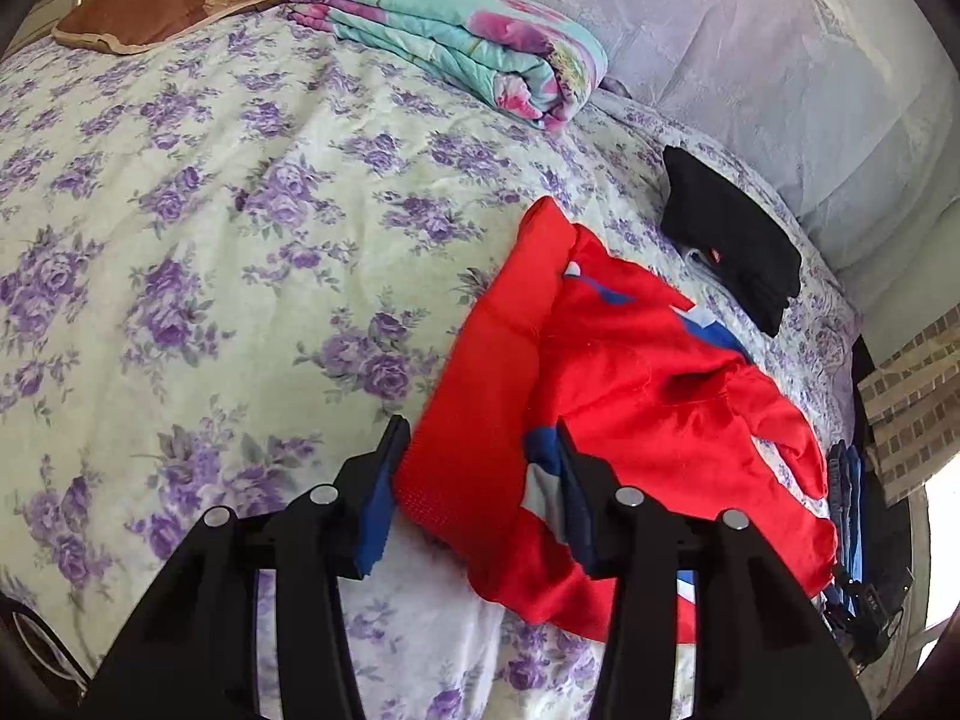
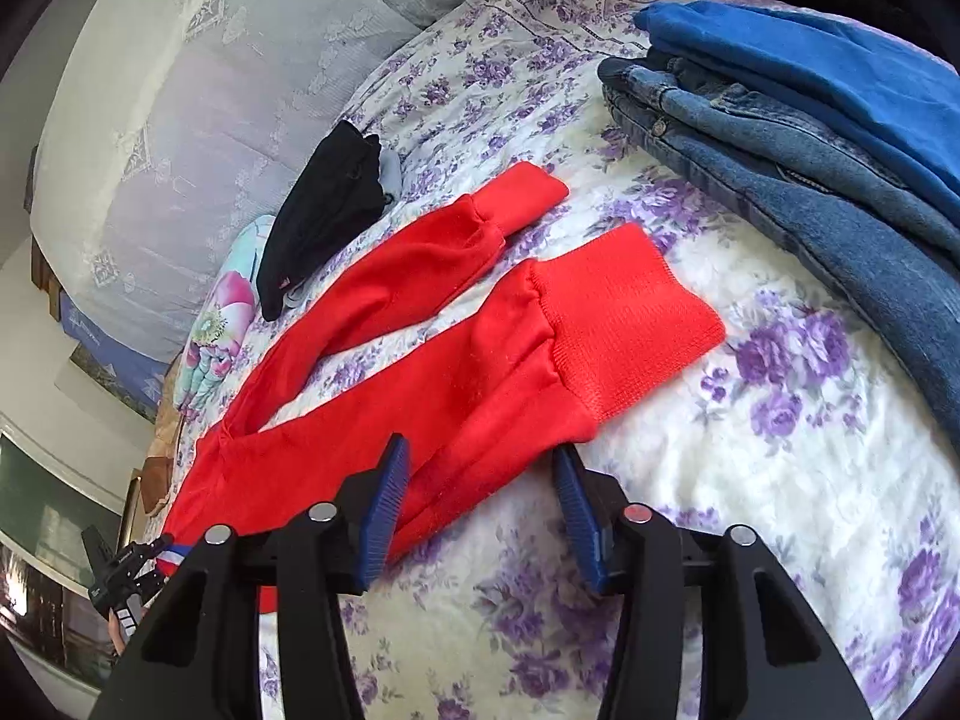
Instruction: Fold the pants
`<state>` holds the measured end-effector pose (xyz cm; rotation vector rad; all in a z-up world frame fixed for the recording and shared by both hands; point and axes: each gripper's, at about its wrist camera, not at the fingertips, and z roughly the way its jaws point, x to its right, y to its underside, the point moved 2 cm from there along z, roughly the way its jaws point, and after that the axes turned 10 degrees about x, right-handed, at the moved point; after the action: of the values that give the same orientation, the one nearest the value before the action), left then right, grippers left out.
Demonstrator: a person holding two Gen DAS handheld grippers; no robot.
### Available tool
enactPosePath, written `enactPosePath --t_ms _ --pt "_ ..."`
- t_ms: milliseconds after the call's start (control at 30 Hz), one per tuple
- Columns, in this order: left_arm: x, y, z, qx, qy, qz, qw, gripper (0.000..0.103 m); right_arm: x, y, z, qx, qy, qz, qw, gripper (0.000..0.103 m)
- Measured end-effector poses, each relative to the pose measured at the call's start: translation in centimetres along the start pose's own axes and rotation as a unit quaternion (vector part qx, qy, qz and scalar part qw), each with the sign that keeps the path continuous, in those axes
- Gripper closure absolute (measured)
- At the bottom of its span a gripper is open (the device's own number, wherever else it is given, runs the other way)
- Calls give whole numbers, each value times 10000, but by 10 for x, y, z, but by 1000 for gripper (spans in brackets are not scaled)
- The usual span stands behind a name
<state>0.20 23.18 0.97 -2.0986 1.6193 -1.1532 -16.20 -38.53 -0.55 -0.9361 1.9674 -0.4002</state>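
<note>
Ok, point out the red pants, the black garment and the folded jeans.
red pants (image 2: 480, 354): right wrist view, on the nearer leg.
black garment (image 1: 729, 234): left wrist view, its middle.
folded jeans (image 2: 798, 162): right wrist view, top denim layer.

both hand-held grippers (image 1: 480, 456) (image 2: 480, 474) angle downward, jaws parted.

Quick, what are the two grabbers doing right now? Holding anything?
Left gripper: open, straddling the waist end of the red fabric pants, not pinching.
Right gripper: open around a red pant leg, not pinching.
</note>
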Motion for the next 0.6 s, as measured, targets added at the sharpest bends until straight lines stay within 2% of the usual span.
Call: enactPosePath --t_ms 100,167,267,300,333,367,400,467,600 --pt "-12 6 -16 39 -181 -31 9998 58 -10 0 4 -156 48 -456 9988 90" --pt "-22 18 -15 -157 -291 -51 9994 55 -13 8 6 -289 219 -761 9964 91" --pt "-29 31 -13 -249 -425 39 9988 40 -6 14 4 -399 315 -780 9957 92" --pt "-29 30 -16 -217 -488 77 9985 36 -4 13 1 -425 292 -716 9961 90" --pt "-29 28 -19 -186 -610 133 9979 26 -1 12 -2 -492 334 -657 9961 85" --pt "-30 25 -24 -136 -727 180 9971 18 0 11 -5 -523 385 -627 9959 75" --pt "-30 21 -29 -39 -831 240 9962 16 2 8 -12 -477 465 -590 9960 66" --pt "-29 12 -38 118 -944 393 9947 16 1 -3 -29 -101 590 -578 9965 53" --pt "-23 -11 -50 578 -1447 723 9851 16 -19 -43 -41 445 412 -733 9955 51"
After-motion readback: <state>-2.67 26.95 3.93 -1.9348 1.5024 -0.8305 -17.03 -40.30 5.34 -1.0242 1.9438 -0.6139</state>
